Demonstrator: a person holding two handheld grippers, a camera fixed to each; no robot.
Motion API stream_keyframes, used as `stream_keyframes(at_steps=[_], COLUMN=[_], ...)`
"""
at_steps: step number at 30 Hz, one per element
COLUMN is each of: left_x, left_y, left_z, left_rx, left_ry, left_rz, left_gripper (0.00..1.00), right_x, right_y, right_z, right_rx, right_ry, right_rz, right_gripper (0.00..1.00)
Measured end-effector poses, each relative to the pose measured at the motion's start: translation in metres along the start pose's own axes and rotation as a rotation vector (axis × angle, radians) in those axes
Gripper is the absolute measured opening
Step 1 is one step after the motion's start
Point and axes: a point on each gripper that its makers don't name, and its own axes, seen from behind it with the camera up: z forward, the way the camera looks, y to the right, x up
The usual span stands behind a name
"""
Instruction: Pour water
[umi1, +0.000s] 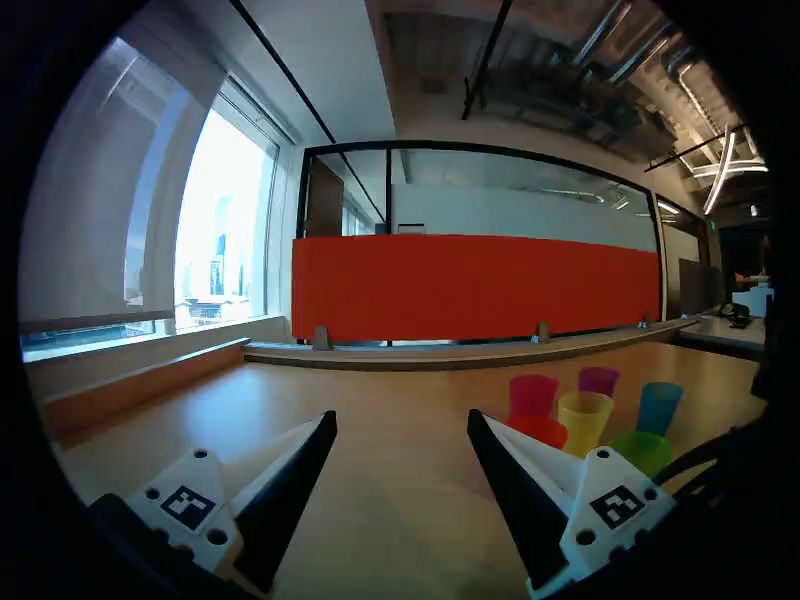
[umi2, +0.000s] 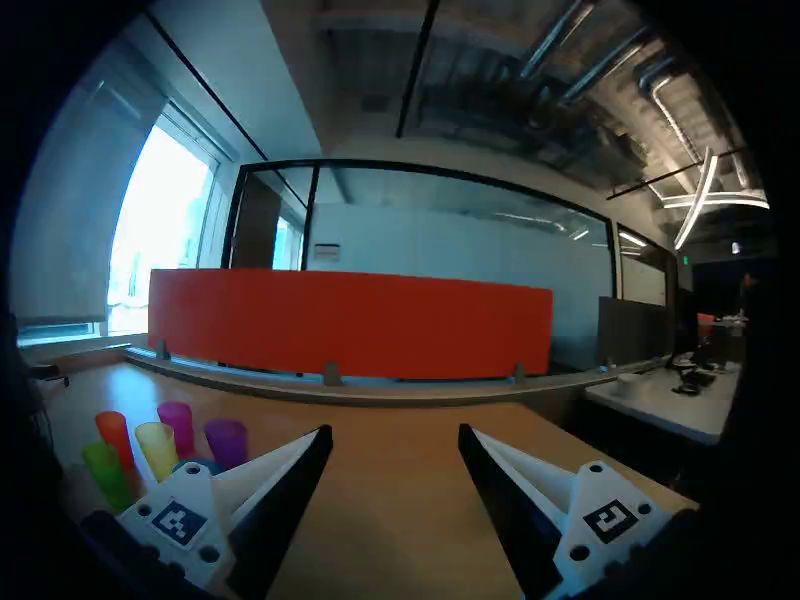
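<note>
Left gripper (umi1: 401, 414) and right gripper (umi2: 394, 429) hang over the wooden table (umi1: 400, 480), fingers spread wide, holding nothing. A cluster of coloured plastic cups (umi1: 585, 415) stands between them, well short of the far edge, where an orange partition (umi1: 470, 285) runs.

the left gripper view sits low over the wooden table (umi1: 400, 530), looking forward between the spread fingers of the left gripper (umi1: 401, 415) toward the orange partition (umi1: 470, 285) well beyond, with the window (umi1: 225, 240) on its left and the cluster of coloured cups (umi1: 585, 415) near at its lower right. the right gripper view rides just as low on the right gripper (umi2: 394, 430), facing the same partition from farther right, so the cups fall at its lower left. both views share the table, cups, partition, window and the glass wall (umi2: 450, 220) behind the partition.
</note>
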Motion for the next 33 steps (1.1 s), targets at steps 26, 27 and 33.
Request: stream_keyframes(at_steps=[26, 27, 33], left_x=[-0.001, -0.001, -0.001], left_y=[0.004, 0.004, 0.004], left_z=[0.0, 0.0, 0.0], left_rx=[-0.022, -0.022, -0.022], left_ry=[-0.003, -0.003, -0.003], left_rz=[0.002, 0.002, 0.002], left_gripper=[0.97, 0.97, 0.97], right_x=[-0.007, -0.008, -0.019], right_y=[-0.006, -0.007, -0.014], right_z=[0.004, 0.005, 0.007], right_rx=[0.018, 0.022, 0.049], right_ry=[0.02, 0.022, 0.031], right_rz=[-0.016, -0.015, 0.024], right_gripper=[0.97, 0.97, 0.97])
